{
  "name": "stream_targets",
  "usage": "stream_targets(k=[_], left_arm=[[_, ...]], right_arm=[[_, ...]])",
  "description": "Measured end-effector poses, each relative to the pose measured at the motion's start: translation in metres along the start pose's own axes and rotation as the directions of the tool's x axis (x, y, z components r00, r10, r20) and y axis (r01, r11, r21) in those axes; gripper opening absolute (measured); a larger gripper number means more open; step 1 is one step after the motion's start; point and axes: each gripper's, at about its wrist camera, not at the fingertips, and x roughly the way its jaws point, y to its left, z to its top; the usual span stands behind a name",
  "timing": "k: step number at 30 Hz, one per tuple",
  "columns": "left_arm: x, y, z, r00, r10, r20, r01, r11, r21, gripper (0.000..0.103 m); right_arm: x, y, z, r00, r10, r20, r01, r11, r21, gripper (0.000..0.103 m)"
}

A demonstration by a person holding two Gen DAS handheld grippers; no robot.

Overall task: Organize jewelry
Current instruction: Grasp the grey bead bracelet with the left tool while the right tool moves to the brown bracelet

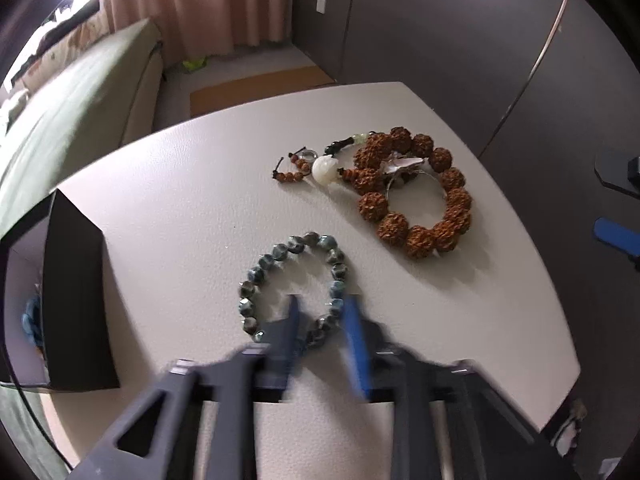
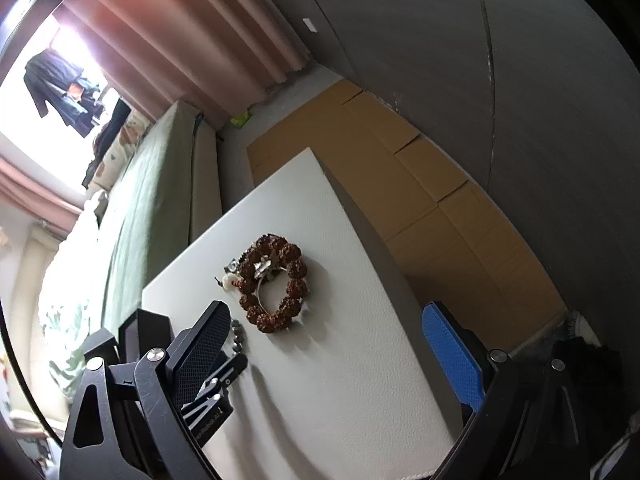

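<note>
Down at table's near edge, left gripper narrowly astride green bead bracelet.

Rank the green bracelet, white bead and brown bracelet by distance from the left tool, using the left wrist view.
1. Green bracelet: right at the left tool, its beads between the fingers.
2. Brown bracelet: farther, to the right.
3. White bead: farthest, straight ahead.
</note>
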Motion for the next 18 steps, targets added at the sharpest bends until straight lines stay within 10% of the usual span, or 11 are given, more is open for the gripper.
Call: stream_targets(k=[18], left_arm=[[-0.047, 0.056, 0.014, 0.985, -0.117, 0.129, 0.138, 0.977, -0.164, 0.008]], right_arm=[[0.053, 0.022, 0.005, 0.999, -0.007, -0.039, 0.006, 1.000, -0.026, 0.060]])
